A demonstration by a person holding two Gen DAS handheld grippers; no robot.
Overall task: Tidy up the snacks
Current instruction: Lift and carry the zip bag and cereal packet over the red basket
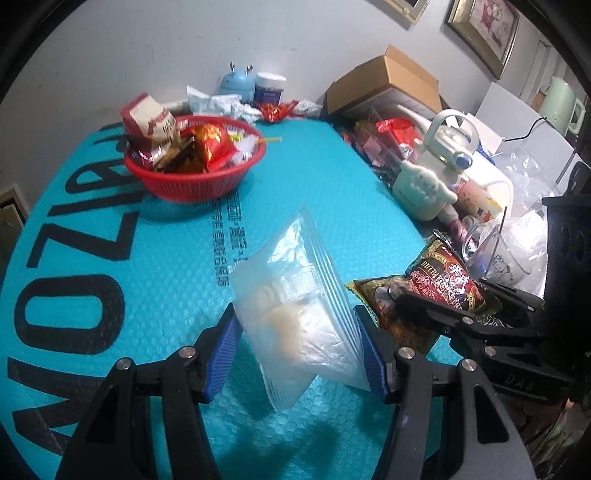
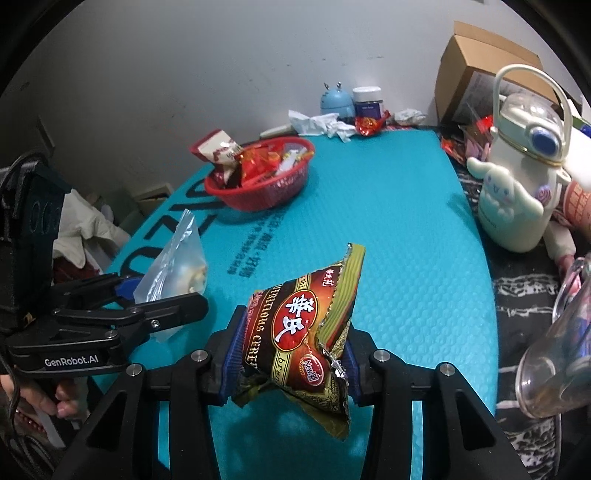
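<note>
Your left wrist view looks down along its fingers, close over the teal bubble-textured mat [image 1: 177, 266], facing the wall. Your right wrist view does likewise. Both share the round red plastic basket [image 1: 192, 181] [image 2: 258, 192], upper left of centre.

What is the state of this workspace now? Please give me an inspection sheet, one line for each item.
Surface: teal bubble mat with large black letters, covering the table.
Job's things: red basket already holding several snack packs; clear pouch; dark red cereal packet, torn at the top.
Clutter: cream cartoon bottle, glass cup, cardboard box, crumpled wrappers by the wall.
Grippers: left tool shut on the clear pouch; right tool shut on the cereal packet; both packs are held above the mat.
Cables: black cord running to a pale green kettle.
Surroundings: grey wall, framed picture.
</note>
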